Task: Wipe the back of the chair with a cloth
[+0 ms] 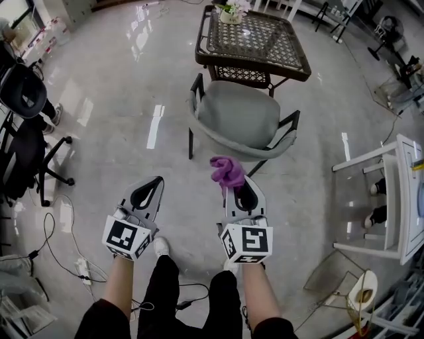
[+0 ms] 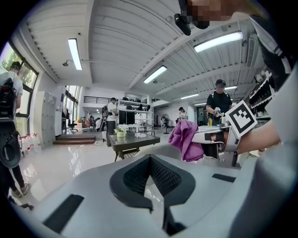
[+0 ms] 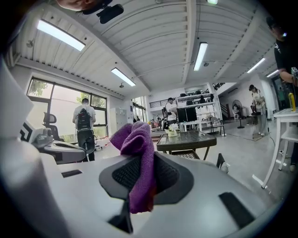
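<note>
A grey padded chair [image 1: 240, 119] with a curved backrest [image 1: 225, 149] and black legs stands in front of me, its back turned toward me. My right gripper [image 1: 237, 187] is shut on a purple cloth [image 1: 226, 171], which bunches above the jaw tips, just short of the backrest. In the right gripper view the purple cloth [image 3: 138, 158] hangs pinched between the jaws. My left gripper [image 1: 151, 187] is shut and holds nothing, off to the left of the chair. From the left gripper view the cloth [image 2: 185, 139] shows to the right.
A dark wicker table [image 1: 253, 41] with a glass top and a flower pot [image 1: 232, 13] stands behind the chair. A white table [image 1: 405, 192] is at the right, black office chairs [image 1: 23, 132] at the left. Cables and a power strip [image 1: 83, 268] lie on the floor near my feet.
</note>
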The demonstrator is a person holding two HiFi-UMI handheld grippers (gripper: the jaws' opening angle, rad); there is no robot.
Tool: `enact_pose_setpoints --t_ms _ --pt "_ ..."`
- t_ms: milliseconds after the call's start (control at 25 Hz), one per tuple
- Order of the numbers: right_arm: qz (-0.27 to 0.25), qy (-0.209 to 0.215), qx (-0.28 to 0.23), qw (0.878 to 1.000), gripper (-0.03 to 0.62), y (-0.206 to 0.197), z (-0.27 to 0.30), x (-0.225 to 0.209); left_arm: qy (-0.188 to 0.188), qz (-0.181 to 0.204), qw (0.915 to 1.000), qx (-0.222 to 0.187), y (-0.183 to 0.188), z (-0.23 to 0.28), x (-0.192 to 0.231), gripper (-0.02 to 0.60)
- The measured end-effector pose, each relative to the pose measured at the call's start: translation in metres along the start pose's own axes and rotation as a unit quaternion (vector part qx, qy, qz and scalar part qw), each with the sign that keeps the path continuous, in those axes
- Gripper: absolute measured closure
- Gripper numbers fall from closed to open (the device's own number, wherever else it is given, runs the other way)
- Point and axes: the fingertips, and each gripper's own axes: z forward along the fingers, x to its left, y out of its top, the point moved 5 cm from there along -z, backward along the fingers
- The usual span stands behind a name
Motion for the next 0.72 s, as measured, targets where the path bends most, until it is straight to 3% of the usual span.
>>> enact_pose_setpoints --t_ms 440,720 --pt "-0.005 -0.006 -0.005 1.000 0.517 -0.074 0.074 0.026 -0.002 -0.011 0.9999 0.013 -0.100 0.018 0.043 0.572" --pt "-0.023 -0.024 -0.004 0.999 0.517 -0.079 0.100 0.009 -0.014 -0.006 0.9997 0.018 -0.118 0.038 0.039 0.572"
